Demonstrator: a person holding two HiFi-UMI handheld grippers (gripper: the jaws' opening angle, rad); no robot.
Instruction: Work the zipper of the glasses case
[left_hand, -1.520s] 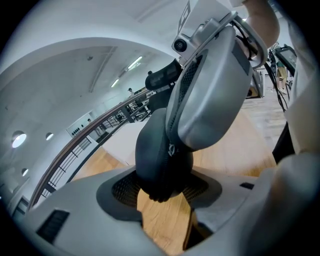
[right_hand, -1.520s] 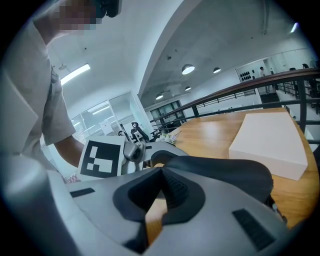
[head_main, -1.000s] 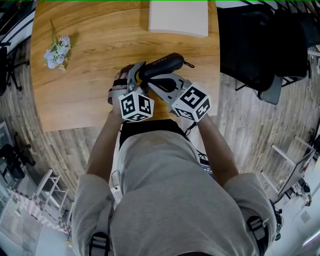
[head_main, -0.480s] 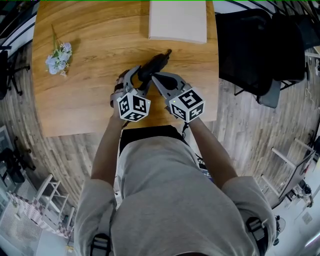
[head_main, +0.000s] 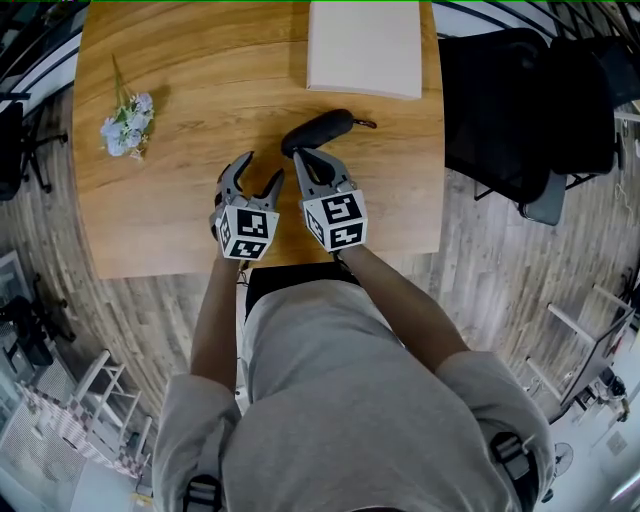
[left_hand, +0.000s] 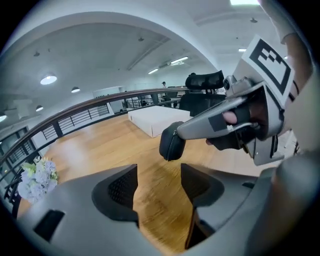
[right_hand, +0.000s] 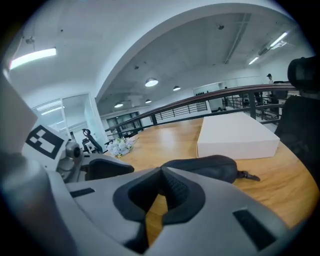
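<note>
Head view, count: one glasses case, one white box, one flower sprig, two tongs, one marker cube on each.
Head view, case: lay flat on the worktop, near the front edge of the white box and just beyond the tips of the right tongs; zipper pull stuck out at its right end.
Head view, left tongs: stood left of the case and apart from it, spread wide, gripped nothing.
Head view, change: a second earlier, was up between both tongs, seemingly in the clasp of the left one; half a second earlier, pointed end-on away from the person; now rested on the wood, let go by the left tongs.
Head view, make: worktop of pale grained wood with rounded corners; case black, long and rounded; box flat, plain and rectangular.
Left gripper view, left tongs: had just been opening; black ribbed pads stood well apart, only bare wood between them.
Left gripper view, case: showed one rounded black end beyond the pads, with a grey arm of the right tongs at or over it; contact could not be told.
Right gripper view, right tongs: pads met at the tips, held nothing.
Right gripper view, case: lay lengthwise just behind the closed tips, smooth and domed, white box behind it.
</note>
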